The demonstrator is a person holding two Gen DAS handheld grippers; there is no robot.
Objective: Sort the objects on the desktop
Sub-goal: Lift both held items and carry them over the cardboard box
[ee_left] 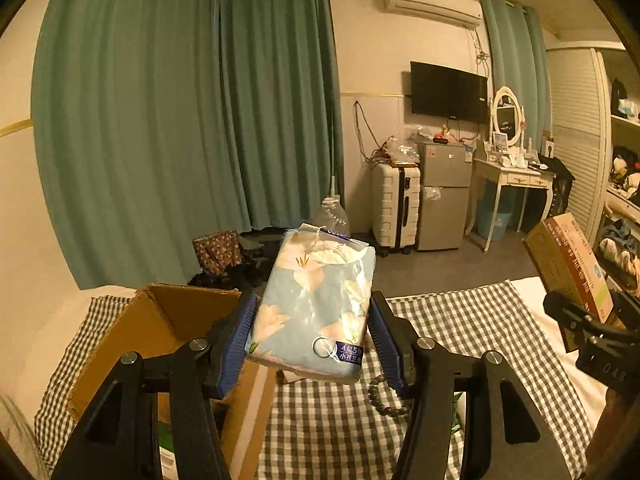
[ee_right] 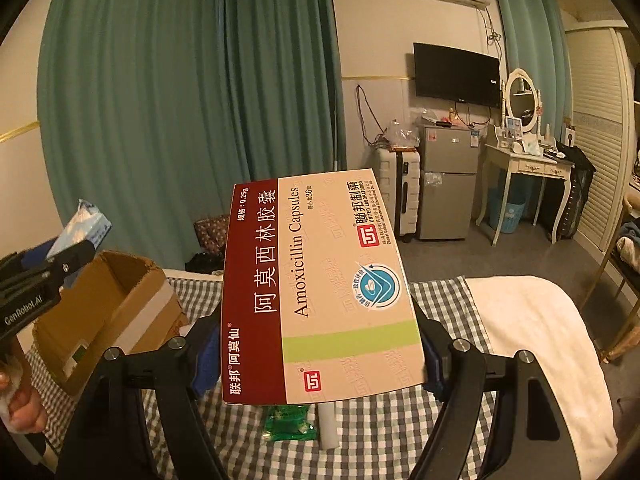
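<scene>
Bed (ee_right: 528,320): covered by a checked cloth (ee_left: 460,320), serving as the work surface; items to be sorted are laid on it within reach of both hands.

Carton (ee_left: 160,320): open, flaps up, set at the left end of the cloth. Judged to be the bin for sorted items, placed so the left hand needs only a short swing. Something printed is seen low inside it; what it is cannot be told.

Medicine box (ee_right: 320,288): held clear of the bed by the right tongs (ee_right: 320,360), spread wide, pads pressed on its two long edges. The broad printed face is turned up toward the camera; the grip across the width is judged to keep a flat, light box from tipping.

Tissue pack (ee_left: 312,308): held by the left tongs (ee_left: 312,336) at about half spread, blue pads pressed into its soft sides. It is carried above the cloth just beside the carton's near edge, not yet over the opening. The wrap is slightly dented at the pads, so a firm hold is judged.

Left on the cloth: a green packet (ee_right: 290,420) and a white tube (ee_right: 328,424) below the medicine box, touching or nearly so; a bead bracelet (ee_left: 384,400) beneath the tissue pack. These are judged still unsorted.
</scene>
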